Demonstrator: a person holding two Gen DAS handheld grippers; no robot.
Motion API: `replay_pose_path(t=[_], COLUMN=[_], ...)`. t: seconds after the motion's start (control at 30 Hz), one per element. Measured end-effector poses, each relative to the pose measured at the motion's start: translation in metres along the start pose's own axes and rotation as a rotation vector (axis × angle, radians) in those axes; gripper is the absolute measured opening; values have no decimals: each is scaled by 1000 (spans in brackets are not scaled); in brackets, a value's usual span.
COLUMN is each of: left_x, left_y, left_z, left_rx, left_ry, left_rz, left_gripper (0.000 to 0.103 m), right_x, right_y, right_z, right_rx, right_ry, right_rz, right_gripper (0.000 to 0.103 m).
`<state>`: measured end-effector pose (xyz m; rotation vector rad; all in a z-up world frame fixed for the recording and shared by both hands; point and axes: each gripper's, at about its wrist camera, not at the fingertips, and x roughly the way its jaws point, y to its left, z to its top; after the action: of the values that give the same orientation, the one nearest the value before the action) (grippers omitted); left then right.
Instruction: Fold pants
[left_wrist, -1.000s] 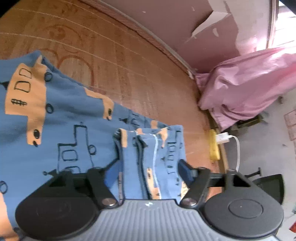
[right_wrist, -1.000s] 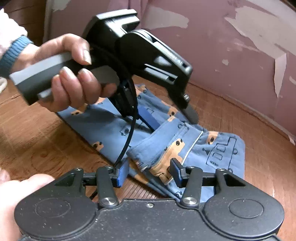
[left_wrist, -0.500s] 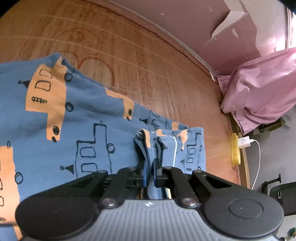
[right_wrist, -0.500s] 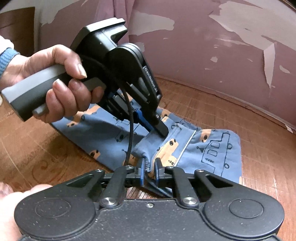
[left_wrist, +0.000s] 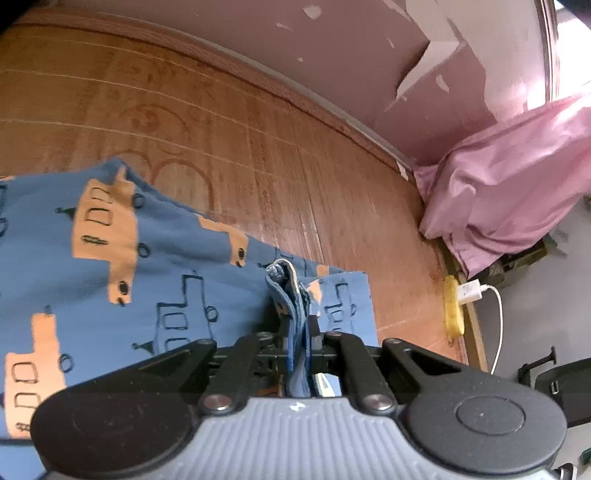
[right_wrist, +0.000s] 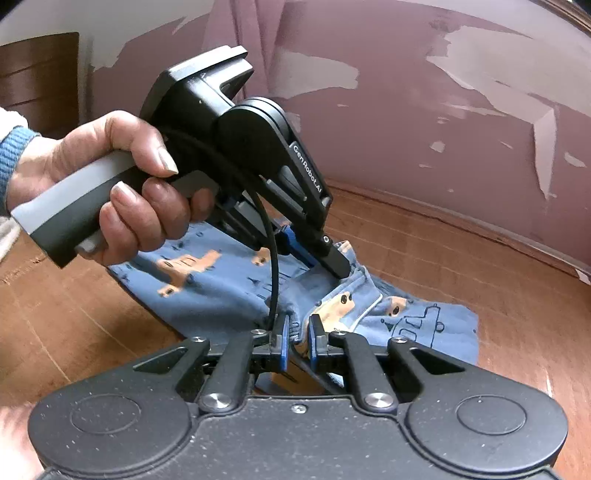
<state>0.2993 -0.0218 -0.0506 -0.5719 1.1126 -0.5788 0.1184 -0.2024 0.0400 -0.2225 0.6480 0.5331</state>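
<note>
On the floor (left_wrist: 258, 155), my left gripper (left_wrist: 297, 334) and right gripper (right_wrist: 296, 332) both pinch the pants (right_wrist: 221, 291) edge. I am starting a fold; next I should lift both together.

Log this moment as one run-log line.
stage: both grips set | left gripper: shut on pants edge | right gripper: shut on pants edge | pants: partly lifted off wooden surface

White lettering on the side of the black plastic left gripper (right_wrist: 334, 264), seen from the right wrist view, reads "GenRobot.AI", though the last letters are small. No other text is legible.
</note>
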Motion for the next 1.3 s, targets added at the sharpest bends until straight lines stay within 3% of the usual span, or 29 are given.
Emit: replay_pose_path(t=[0.4, 0.73, 1.1, 1.2, 1.3], left_x=[-53, -81, -87, -88, -92], left_y=[41, 70, 79, 77, 74], left_z=[-6, -17, -32, -38, -42], left_rx=[-49, -61, 67, 93, 104], left_ry=[-104, -167, -137, -130, -137], left_rz=[7, 64, 239, 272, 290], left_gripper=[6, 6, 8, 9, 15], right_x=[18, 36, 57, 57, 48], right_y=[45, 75, 93, 95, 91], right_z=[28, 38, 37, 34, 33], right_rx=[-85, -146, -209, -231, -242], right_ry=[-11, 15, 78, 86, 63], right_rz=[109, 193, 232, 227, 212], right_gripper=[11, 11, 12, 19, 34])
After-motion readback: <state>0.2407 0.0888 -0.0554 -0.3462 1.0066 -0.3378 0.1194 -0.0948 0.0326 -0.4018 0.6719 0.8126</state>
